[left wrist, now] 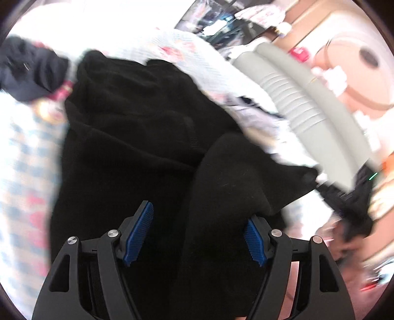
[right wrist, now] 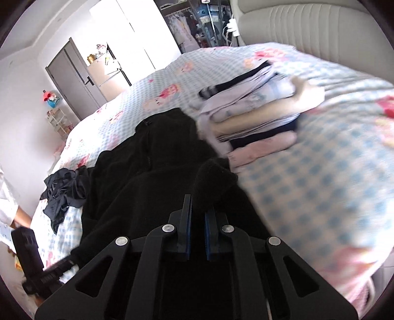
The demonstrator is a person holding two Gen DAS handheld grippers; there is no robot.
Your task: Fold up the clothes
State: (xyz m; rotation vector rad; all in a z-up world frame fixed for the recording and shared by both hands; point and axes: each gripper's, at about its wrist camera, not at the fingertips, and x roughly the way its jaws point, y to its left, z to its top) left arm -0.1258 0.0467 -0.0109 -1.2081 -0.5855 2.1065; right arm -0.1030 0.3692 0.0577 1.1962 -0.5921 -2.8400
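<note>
A black fleece garment lies spread across the bed, its zip running up the middle. My left gripper hovers over its near part, open wide with blue pads showing. A raised fold of the fleece drapes over its right fingertip. My right gripper has its jaws almost together on a bunched edge of the same fleece, which bulges up just past the fingertips. The left gripper's body, held by a hand, shows at the lower left of the right wrist view.
A stack of folded clothes sits on the blue-checked sheet right of the fleece. A crumpled navy garment lies to its left. A grey padded headboard stands behind. A door and shelves line the far wall.
</note>
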